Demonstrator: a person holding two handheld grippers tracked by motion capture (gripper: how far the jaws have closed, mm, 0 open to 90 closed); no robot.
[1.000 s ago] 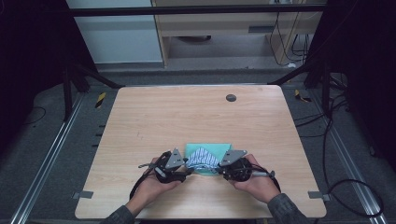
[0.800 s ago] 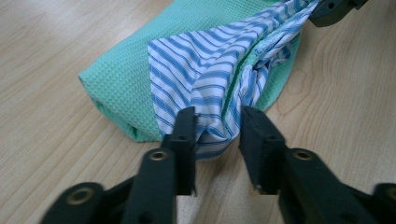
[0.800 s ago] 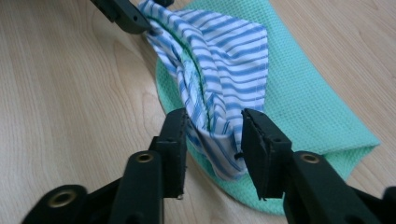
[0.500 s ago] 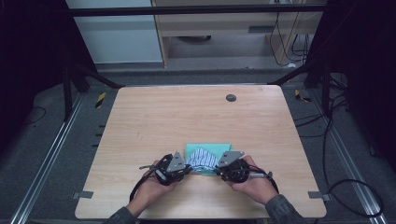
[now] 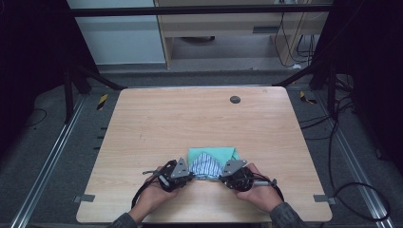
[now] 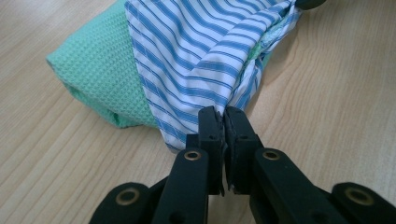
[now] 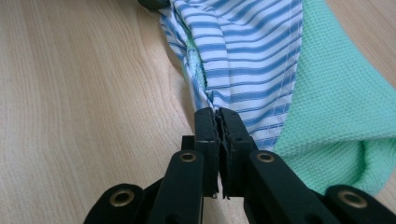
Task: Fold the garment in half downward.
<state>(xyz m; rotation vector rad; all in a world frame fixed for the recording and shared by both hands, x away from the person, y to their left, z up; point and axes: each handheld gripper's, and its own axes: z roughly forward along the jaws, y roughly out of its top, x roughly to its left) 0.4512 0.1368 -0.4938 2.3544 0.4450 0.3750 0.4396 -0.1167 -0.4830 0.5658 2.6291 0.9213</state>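
A blue-and-white striped cloth [image 5: 205, 165] lies on a folded green waffle-weave cloth [image 5: 214, 153] near the table's front edge. My left gripper [image 5: 190, 176] is at the striped cloth's near left corner and my right gripper [image 5: 222, 176] at its near right corner. In the left gripper view the jaws [image 6: 224, 114] have just closed and are shut on the striped cloth [image 6: 201, 51], with the green cloth [image 6: 98, 74] beside it. In the right gripper view the jaws [image 7: 218, 114] have likewise just closed and pinch the striped cloth [image 7: 247, 51] next to the green cloth [image 7: 336, 93].
The wooden table [image 5: 190, 118] has a small dark round disc [image 5: 235, 99] near its far edge. Dark frame posts and cables stand around the table, and a shelf unit sits beyond it.
Both hands stay at the cloths' near edge. The right gripper has edged slightly inward toward the striped cloth, and the cloth's near edge looks more bunched.
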